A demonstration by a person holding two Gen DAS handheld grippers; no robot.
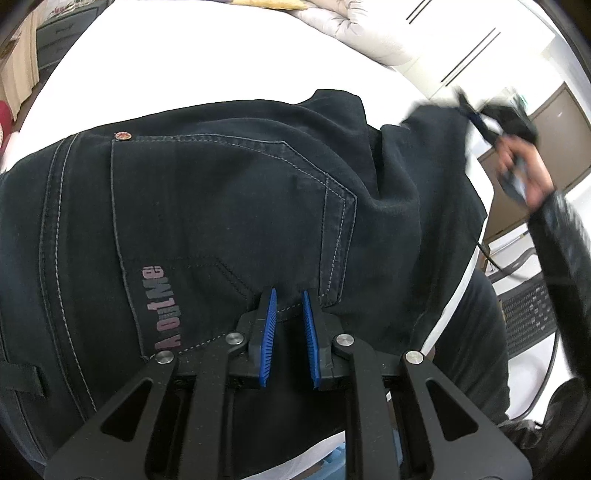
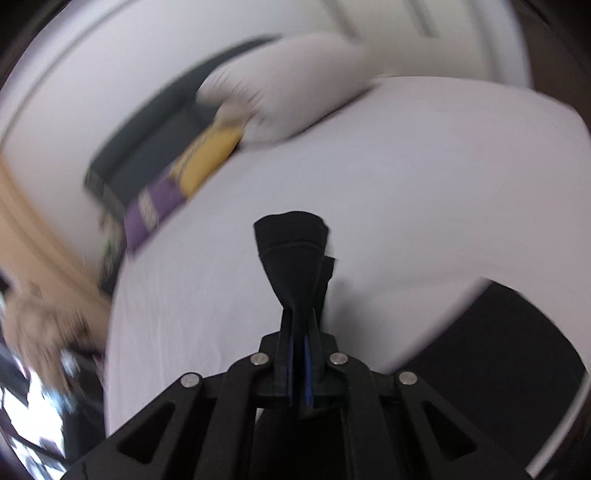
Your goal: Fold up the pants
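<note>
Dark navy pants (image 1: 221,206) lie on a white bed (image 1: 192,59), seat side up, with a back pocket and pink lettering showing. My left gripper (image 1: 288,295) is open, its blue pads (image 1: 269,325) resting on the fabric near the waistband seam, gripping nothing. My right gripper (image 2: 299,314) is shut on a bunched end of the pants (image 2: 291,254) and holds it above the bed (image 2: 406,206). In the left wrist view the right gripper (image 1: 476,118) is blurred at the far right, held by a hand, with fabric lifted there.
A white duvet (image 1: 354,29) and a yellow pillow (image 2: 210,162) lie at the bed's head. A dark dresser (image 1: 59,37) stands at the left. A keyboard (image 1: 528,317) sits on a desk to the right.
</note>
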